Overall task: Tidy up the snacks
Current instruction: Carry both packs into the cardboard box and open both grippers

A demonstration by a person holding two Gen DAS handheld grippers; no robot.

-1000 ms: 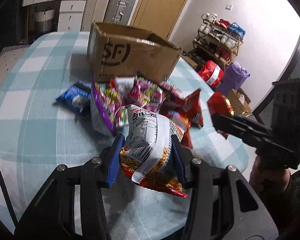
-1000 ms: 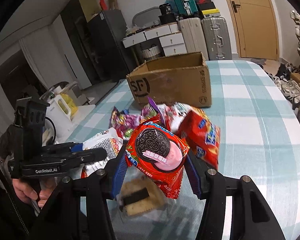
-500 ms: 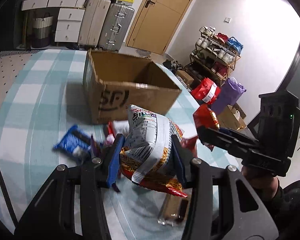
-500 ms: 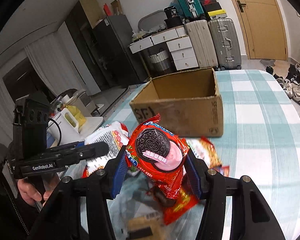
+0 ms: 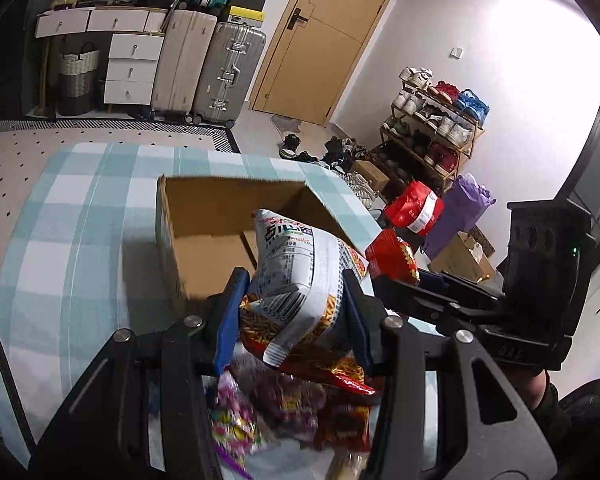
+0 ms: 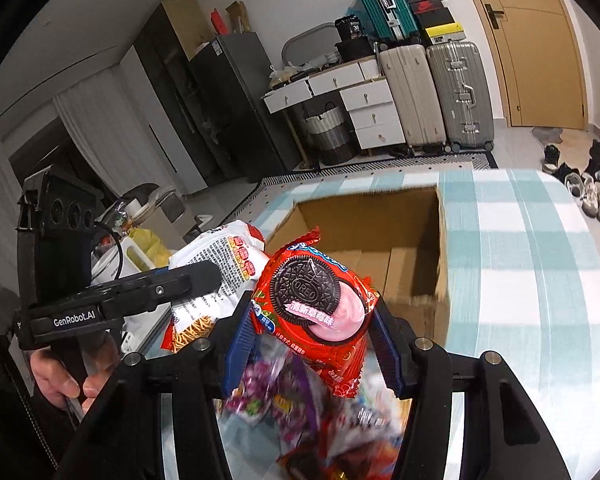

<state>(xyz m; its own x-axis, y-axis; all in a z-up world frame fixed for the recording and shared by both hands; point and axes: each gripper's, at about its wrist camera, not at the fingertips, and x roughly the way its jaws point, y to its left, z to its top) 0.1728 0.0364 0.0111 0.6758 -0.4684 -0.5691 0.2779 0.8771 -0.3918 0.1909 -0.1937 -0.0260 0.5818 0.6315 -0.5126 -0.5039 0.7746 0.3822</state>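
Red Oreo pack [image 6: 315, 304] and white noodle-snack bag [image 5: 300, 280], one apiece, clamped upright in my grippers.
My right gripper [image 6: 312, 344] and left gripper [image 5: 292, 320] hold them above blurred snacks [image 6: 292, 412], just short of one open cardboard box [image 5: 212, 216].

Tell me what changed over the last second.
Both tongs rose from the snack pile toward the open cardboard box, whose inside now shows. Left tongs still grip the white noodle snack bag; right tongs still grip the red Oreo pack.
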